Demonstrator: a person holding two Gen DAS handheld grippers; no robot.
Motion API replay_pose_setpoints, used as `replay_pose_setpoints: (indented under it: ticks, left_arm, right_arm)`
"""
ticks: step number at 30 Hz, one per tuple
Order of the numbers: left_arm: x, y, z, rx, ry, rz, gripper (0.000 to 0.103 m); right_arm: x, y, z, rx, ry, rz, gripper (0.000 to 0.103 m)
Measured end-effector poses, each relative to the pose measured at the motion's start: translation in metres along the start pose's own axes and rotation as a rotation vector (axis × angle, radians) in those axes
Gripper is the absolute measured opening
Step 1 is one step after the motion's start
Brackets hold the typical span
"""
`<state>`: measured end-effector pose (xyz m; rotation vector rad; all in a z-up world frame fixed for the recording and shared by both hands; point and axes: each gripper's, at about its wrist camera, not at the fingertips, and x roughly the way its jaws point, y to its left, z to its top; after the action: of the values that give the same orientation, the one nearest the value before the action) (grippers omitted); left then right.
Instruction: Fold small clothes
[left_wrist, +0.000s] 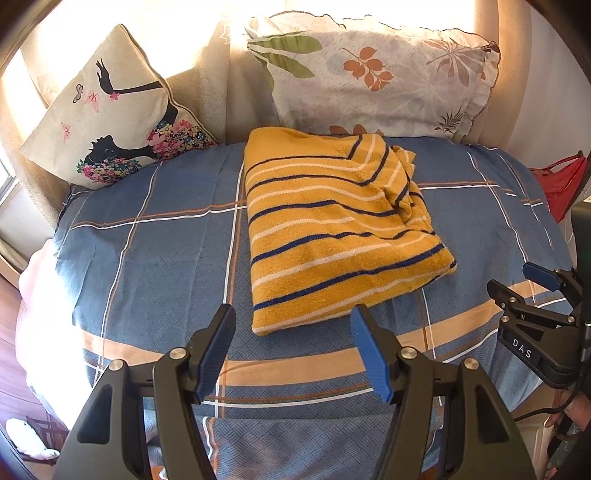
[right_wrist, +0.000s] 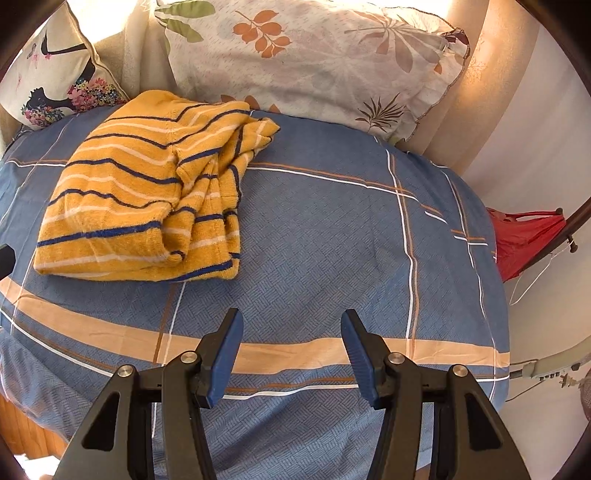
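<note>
Yellow striped garment (left_wrist: 332, 225) lies folded on the bed (left_wrist: 147, 240), toward its far edge just before the leaf-print pillow (left_wrist: 373, 77). The left gripper (left_wrist: 293, 328) hangs above the bed's near edge, jaws spread wide, holding nothing, clear of the cloth. The right gripper (right_wrist: 291, 332) likewise gapes wide and empty, nearer the bed's right side.

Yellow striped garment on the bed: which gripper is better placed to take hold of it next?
Left. The left gripper is open with the yellow striped garment just ahead, its near edge between the fingers. The right gripper, also open, faces bare bedsheet; the garment lies off to its left.
</note>
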<state>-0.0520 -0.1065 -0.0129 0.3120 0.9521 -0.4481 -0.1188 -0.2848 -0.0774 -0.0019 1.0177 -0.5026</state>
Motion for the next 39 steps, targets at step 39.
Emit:
replay_pose_setpoints:
  ticks: [39]
  left_arm:
    - [-0.047,0.022,-0.022,-0.076,-0.143,0.046,0.068]
  right_arm:
    - [-0.023,0.018,-0.020,-0.037,-0.021,0.042,0.062]
